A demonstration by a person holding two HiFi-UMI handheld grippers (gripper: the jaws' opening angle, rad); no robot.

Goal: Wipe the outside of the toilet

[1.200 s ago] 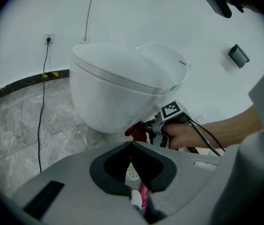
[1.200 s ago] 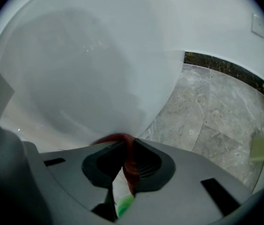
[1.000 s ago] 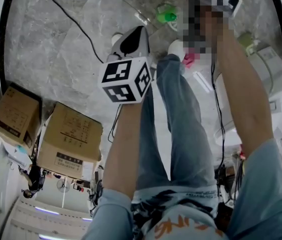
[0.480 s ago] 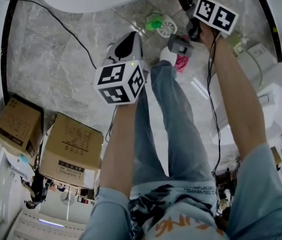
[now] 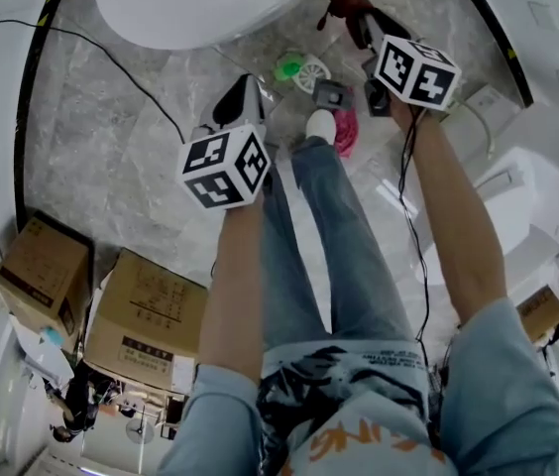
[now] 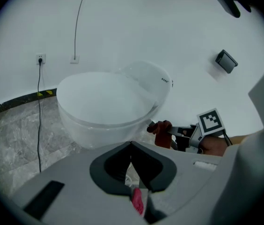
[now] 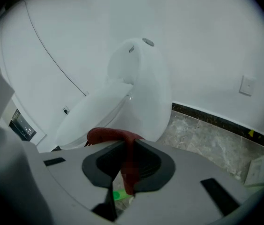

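The white toilet [image 5: 190, 3] stands at the top of the head view, and its bowl fills the middle of the left gripper view [image 6: 106, 104]. My right gripper [image 5: 357, 18] is shut on a dark red cloth [image 5: 341, 0] close beside the bowl's right side. In the right gripper view the cloth [image 7: 109, 136] drapes over the pinched jaws [image 7: 128, 143], with the toilet [image 7: 136, 93] just ahead. My left gripper [image 5: 243, 87] hovers over the floor short of the bowl. Its jaws [image 6: 132, 145] are shut with nothing between them. The right gripper [image 6: 176, 134] shows to its right.
Two cardboard boxes [image 5: 146, 305] [image 5: 37, 281] sit on the floor at the left. A green item [image 5: 287, 67] and a pink one [image 5: 345, 132] lie near the person's foot. A black cable [image 5: 111, 58] crosses the marble floor. White fixtures [image 5: 517, 206] stand at the right.
Both grippers have moved forward toward the toilet, and more of the bowl now shows. The right gripper has carried the red cloth up beside the bowl.
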